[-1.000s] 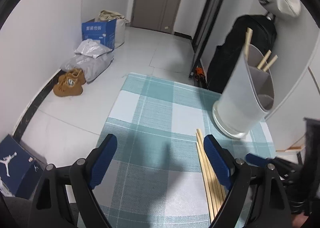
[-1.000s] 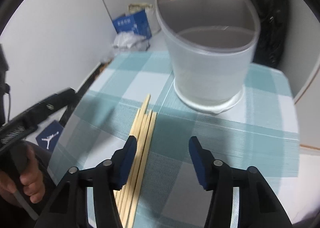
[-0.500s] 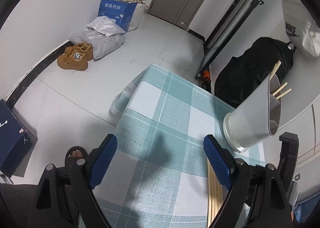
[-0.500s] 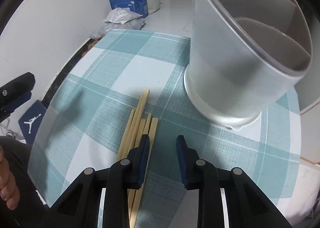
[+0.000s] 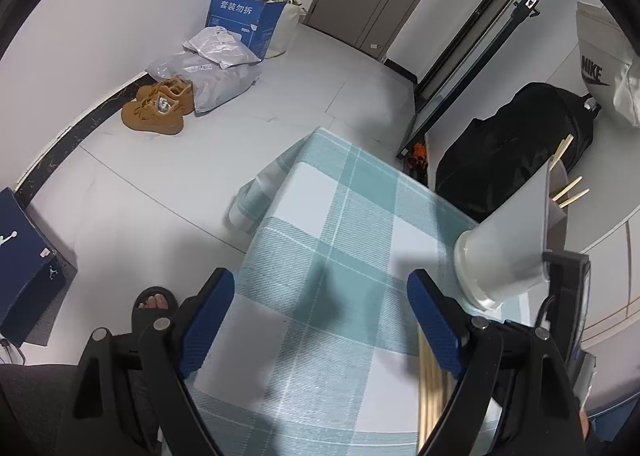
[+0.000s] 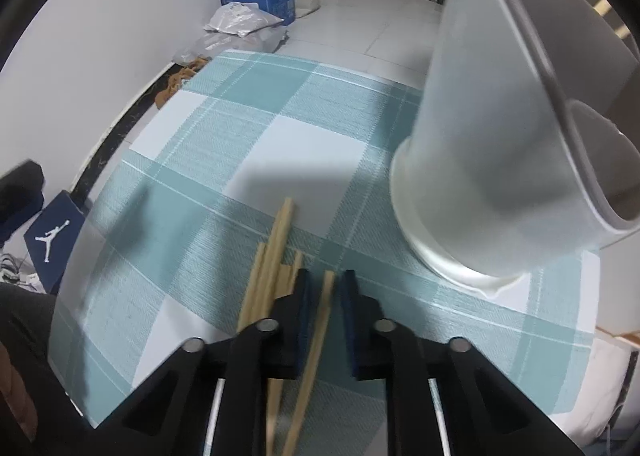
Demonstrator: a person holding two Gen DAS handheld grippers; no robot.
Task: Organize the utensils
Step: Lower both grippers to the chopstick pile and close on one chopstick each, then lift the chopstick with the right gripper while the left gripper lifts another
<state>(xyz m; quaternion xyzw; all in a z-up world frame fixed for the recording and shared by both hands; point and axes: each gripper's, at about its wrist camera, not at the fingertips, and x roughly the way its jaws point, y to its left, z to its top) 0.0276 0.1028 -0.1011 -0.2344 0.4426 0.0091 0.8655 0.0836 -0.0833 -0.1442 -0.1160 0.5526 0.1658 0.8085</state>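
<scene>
Several wooden chopsticks (image 6: 272, 264) lie side by side on the teal checked tablecloth (image 6: 260, 144). My right gripper (image 6: 325, 288) is low over them with its blue pads nearly closed around one chopstick (image 6: 318, 320). The white divided utensil holder (image 6: 500, 144) stands just right of it, with chopsticks in its far compartment (image 5: 570, 192). My left gripper (image 5: 320, 312) is open and empty, raised above the near left part of the cloth; the holder (image 5: 508, 248) and the chopstick bundle (image 5: 430, 388) sit to its right.
The table's left edge (image 5: 256, 216) drops to a tiled floor with brown shoes (image 5: 158, 108), plastic bags (image 5: 216, 64), a blue box (image 5: 248, 20) and a Jordan box (image 5: 24, 256). A black bag (image 5: 512, 148) stands behind the table. A sandalled foot (image 5: 154, 304) is below.
My right gripper has moved down and forward onto the chopsticks and its jaws have closed from wide open to around one chopstick. My left gripper has pulled back and up, still open.
</scene>
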